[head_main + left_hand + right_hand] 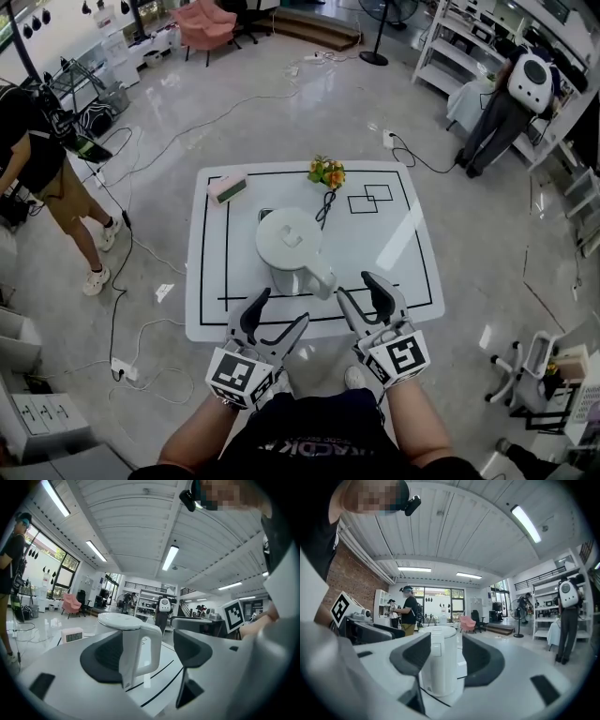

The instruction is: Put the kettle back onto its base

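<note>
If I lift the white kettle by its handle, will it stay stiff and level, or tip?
The kettle looks like hard plastic, so it should probably stay stiff. Its handle sits at one side, so the body may tilt when lifted. Its smooth wall might be slippery to squeeze; whether it holds water cannot be seen.

1. Kettle (291, 246): white, upright, lid shut, handle turned back twd the claws. Stands just ahead of L claw (281, 309) & R claw (358, 287), between their lines, touching neither.
2. Base (440, 694): only a white rim shows under kettle's foot; kettle looks seated on it.
</note>
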The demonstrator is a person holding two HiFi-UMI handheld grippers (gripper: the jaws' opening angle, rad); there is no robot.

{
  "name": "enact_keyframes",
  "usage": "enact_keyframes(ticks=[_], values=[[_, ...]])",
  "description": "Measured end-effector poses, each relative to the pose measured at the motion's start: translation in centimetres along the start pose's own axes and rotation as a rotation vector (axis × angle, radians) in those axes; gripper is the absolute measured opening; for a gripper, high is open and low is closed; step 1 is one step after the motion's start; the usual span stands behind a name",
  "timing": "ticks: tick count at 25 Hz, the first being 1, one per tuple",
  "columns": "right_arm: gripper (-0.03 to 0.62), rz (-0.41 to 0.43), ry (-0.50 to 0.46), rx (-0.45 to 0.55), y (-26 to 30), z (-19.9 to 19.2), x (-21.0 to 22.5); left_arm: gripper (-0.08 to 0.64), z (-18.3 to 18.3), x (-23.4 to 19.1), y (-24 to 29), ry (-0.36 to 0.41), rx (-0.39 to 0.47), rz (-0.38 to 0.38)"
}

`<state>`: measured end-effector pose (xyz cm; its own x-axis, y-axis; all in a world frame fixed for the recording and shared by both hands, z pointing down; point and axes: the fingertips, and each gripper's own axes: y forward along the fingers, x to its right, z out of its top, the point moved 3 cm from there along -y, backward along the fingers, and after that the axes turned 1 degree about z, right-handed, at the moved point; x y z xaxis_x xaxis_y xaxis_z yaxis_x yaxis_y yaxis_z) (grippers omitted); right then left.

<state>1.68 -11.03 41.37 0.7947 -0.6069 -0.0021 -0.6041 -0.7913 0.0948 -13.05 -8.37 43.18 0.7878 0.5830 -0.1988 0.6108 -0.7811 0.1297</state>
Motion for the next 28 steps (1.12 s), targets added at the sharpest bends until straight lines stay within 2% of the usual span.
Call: enact_keyframes(ticks=[9, 16, 23, 26, 28], values=[[0.193, 0.216, 0.028, 0.015, -1.8, -0.6, 4.4, 0.336, -0.7, 4.4, 2.8, -0.007, 0.016, 0.208], [0.193, 0.382, 0.032, 0.041, -5.2, -0.6, 7.6, 0.336, -1.5, 10.9, 4.7, -0.016, 0.038, 0.352], [0.191, 0.531, 0.0, 0.027, -10.1, 0.0, 7.6, 0.334, -1.7, 17.8, 3.3, -0.037, 0.068, 0.466], [0.156, 0.553, -0.004, 0.03, -11.5, -0.1, 7.0, 0.314, -2.0, 19.8, 2.3, -0.033, 0.065, 0.481], [0.099, 0.559, -0.001, 0.035, -12.0, 0.0, 6.4, 0.291, -2.2, 20.5, 1.4, -0.029, 0.069, 0.496]])
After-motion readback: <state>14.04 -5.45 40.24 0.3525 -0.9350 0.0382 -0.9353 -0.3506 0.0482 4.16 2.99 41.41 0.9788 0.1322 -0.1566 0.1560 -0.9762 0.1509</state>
